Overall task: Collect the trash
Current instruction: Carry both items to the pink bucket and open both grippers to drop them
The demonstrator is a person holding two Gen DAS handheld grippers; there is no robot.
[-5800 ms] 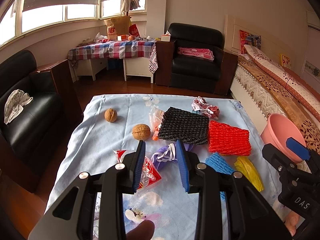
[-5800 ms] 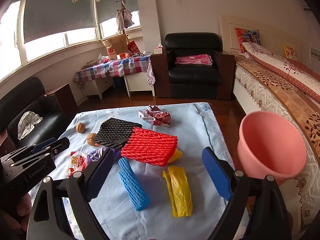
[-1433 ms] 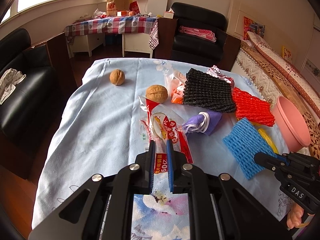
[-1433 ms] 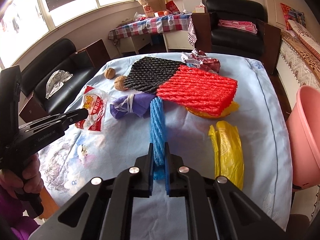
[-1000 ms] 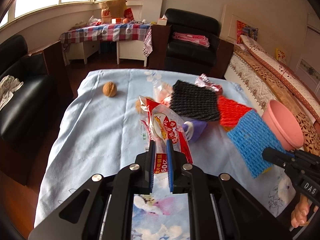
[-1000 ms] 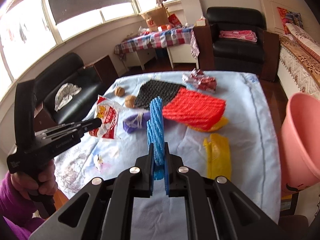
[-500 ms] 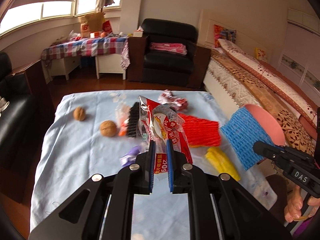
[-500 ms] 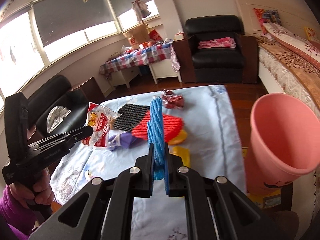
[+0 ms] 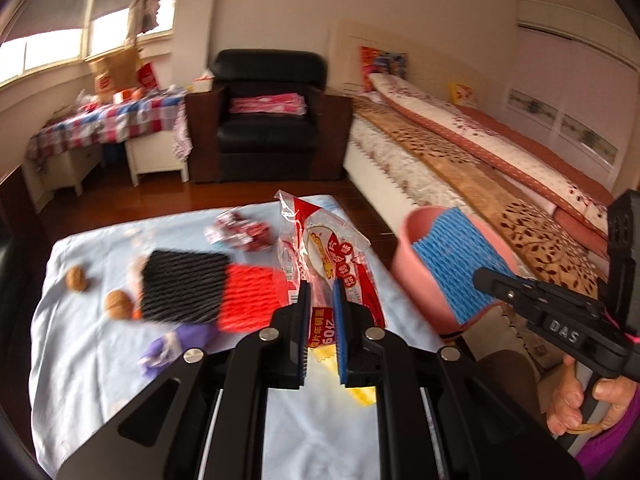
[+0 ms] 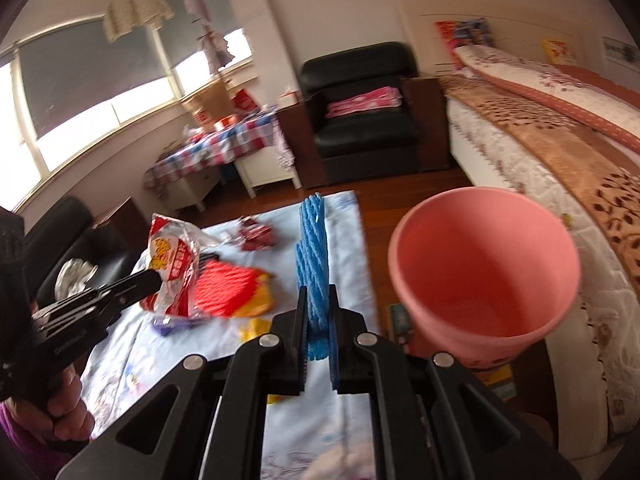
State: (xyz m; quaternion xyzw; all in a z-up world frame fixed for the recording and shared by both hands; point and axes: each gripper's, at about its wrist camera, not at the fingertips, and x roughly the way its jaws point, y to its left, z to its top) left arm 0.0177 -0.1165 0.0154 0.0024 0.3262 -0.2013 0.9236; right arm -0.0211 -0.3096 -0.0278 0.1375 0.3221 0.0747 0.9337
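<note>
In the left wrist view, the left gripper point(image 9: 319, 320) is pinching a red and clear snack wrapper point(image 9: 324, 252) between its nearly closed fingers, the wrapper standing up above the light blue tablecloth point(image 9: 88, 344). Lying on the cloth behind it are a black foam net point(image 9: 182, 286), a red foam net point(image 9: 248, 296) touching its right edge, two walnuts point(image 9: 76, 279) near the left edge, a purple bag point(image 9: 176, 344) in front of the nets, a crumpled red wrapper point(image 9: 244, 234) farther back and a yellow bag point(image 9: 360, 394) partly hidden under the fingers. To the right, the right gripper point(image 9: 486, 276) is clamping a blue foam net point(image 9: 454, 268) in front of the pink bin point(image 9: 416, 280) standing beside the table, next to the bed point(image 9: 480, 168). In the right wrist view, the right gripper point(image 10: 318, 320) is holding the blue foam net point(image 10: 314, 248) edge-on and upright between its closed fingers, just left of the pink bin point(image 10: 484, 268), whose open mouth is facing the camera. At the left, the left gripper point(image 10: 150, 278), held by a hand point(image 10: 66, 408), is gripping the snack wrapper point(image 10: 174, 268) over the tablecloth point(image 10: 348, 248), with the red foam net point(image 10: 228, 288) lying behind it.
</note>
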